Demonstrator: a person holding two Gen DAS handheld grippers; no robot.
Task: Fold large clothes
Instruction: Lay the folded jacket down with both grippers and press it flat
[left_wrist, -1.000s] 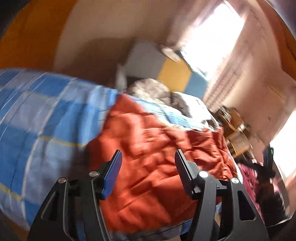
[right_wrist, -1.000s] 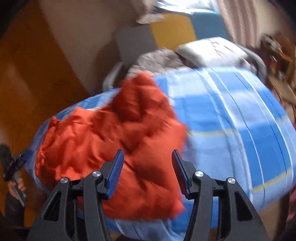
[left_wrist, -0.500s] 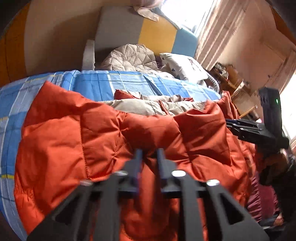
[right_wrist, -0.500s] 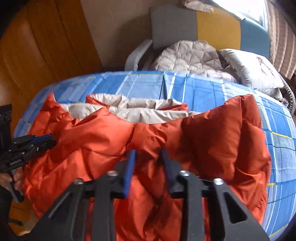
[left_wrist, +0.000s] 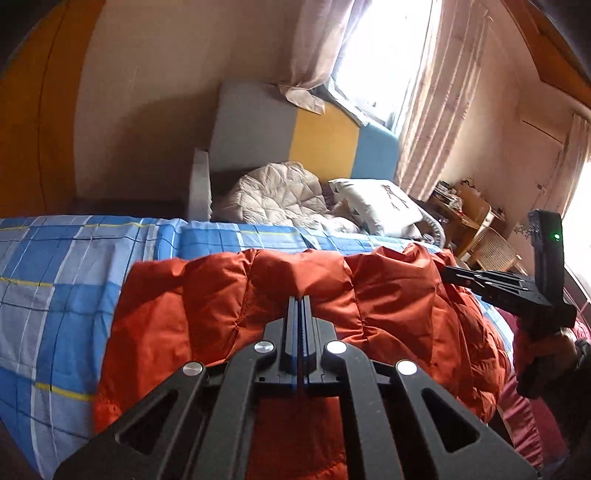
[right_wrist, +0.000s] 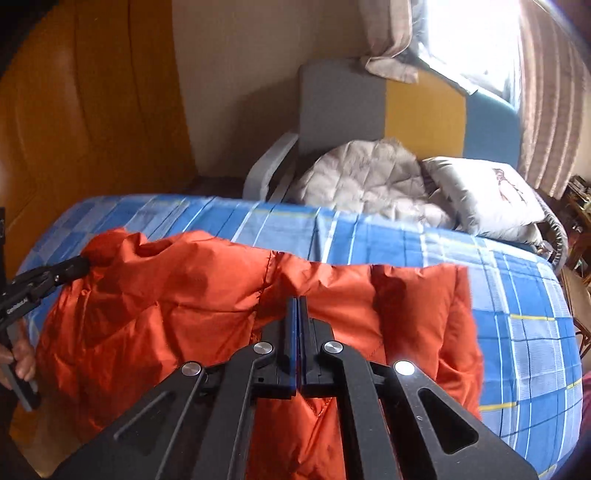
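My jaws, spread a second ago, now pinch the orange puffer jacket (left_wrist: 229, 325) lying on the blue checked bedspread (left_wrist: 55, 295), left gripper (left_wrist: 300, 297) and right gripper (right_wrist: 297, 298) clamping its near edge; it looks light, puffy and slippery, so I grip quilted seams.

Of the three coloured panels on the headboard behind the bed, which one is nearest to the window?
The blue panel, at the right end beside the curtain; the yellow panel is in the middle and the grey panel at the far left.
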